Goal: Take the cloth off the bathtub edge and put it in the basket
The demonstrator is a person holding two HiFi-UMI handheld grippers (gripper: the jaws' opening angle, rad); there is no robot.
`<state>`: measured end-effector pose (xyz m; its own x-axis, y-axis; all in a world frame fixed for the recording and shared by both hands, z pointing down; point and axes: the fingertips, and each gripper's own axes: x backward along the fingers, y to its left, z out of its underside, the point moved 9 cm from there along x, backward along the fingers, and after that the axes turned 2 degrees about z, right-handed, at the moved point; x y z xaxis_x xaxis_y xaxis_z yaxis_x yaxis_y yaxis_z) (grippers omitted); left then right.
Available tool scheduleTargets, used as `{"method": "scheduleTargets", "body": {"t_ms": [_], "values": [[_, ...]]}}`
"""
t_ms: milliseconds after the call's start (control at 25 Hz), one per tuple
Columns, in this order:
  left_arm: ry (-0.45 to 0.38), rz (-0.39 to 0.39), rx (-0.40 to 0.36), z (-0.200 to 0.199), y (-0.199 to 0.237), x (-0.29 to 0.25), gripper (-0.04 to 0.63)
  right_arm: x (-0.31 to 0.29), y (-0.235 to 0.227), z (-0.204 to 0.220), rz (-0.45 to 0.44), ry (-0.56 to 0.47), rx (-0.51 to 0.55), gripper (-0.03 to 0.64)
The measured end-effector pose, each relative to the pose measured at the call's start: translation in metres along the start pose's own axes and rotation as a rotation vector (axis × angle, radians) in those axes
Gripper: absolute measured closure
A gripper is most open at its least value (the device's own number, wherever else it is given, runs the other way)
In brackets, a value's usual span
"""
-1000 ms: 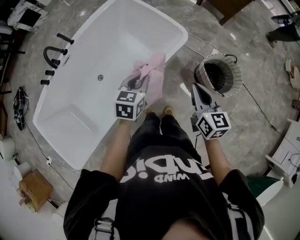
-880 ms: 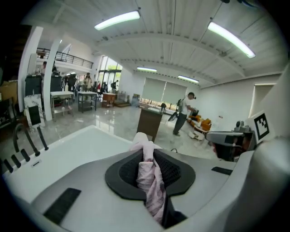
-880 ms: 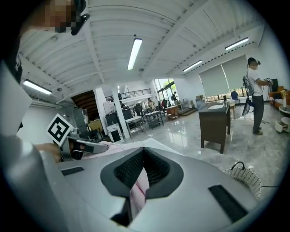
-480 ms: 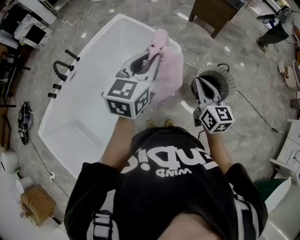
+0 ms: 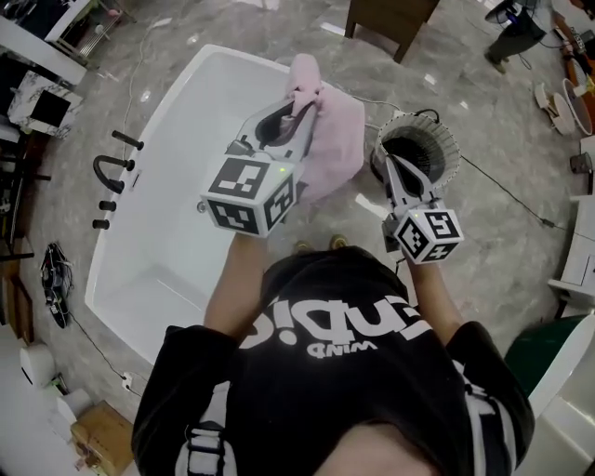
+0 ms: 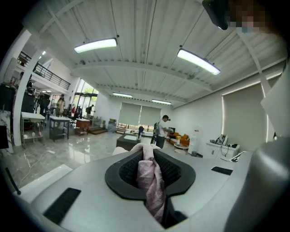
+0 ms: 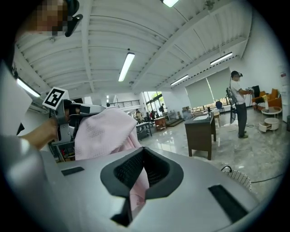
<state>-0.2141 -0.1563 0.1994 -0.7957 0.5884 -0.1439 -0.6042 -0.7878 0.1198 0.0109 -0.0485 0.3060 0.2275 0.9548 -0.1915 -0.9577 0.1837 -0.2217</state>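
My left gripper (image 5: 299, 104) is shut on the pink cloth (image 5: 337, 139), which hangs in the air above the right rim of the white bathtub (image 5: 177, 204). In the left gripper view a twisted fold of the cloth (image 6: 150, 179) is pinched between the jaws of the left gripper (image 6: 147, 152). The round woven basket (image 5: 420, 149) stands on the floor just right of the tub. Over its near rim my right gripper (image 5: 389, 160) is shut on nothing. In the right gripper view the cloth (image 7: 102, 131) hangs to the left, behind the right gripper (image 7: 144, 150), and the basket's rim (image 7: 238, 177) shows at lower right.
A black faucet set (image 5: 107, 172) stands on the floor left of the tub. A dark wooden cabinet (image 5: 395, 19) is beyond the basket, and a cable (image 5: 507, 195) runs across the marble floor to the right. A person (image 7: 236, 102) stands far off near a desk (image 7: 199, 131).
My left gripper has lifted the pink cloth off the tub edge, up and to the right toward the basket. The right gripper has risen a little, still shut.
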Motion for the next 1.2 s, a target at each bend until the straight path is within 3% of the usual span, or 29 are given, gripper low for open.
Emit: {"method": "scheduleTargets", "body": {"t_ms": [840, 1200], "values": [[0.059, 0.377, -0.008, 0.018, -0.043, -0.078, 0.532, 0.104, -0.018, 0.039, 0.461, -0.082, -0.107, 0.606], [0.06, 0.465, -0.039, 0.008, -0.091, -0.15, 0.532, 0.117, -0.081, 0.035, 0.525, -0.118, -0.135, 0.606]]}}
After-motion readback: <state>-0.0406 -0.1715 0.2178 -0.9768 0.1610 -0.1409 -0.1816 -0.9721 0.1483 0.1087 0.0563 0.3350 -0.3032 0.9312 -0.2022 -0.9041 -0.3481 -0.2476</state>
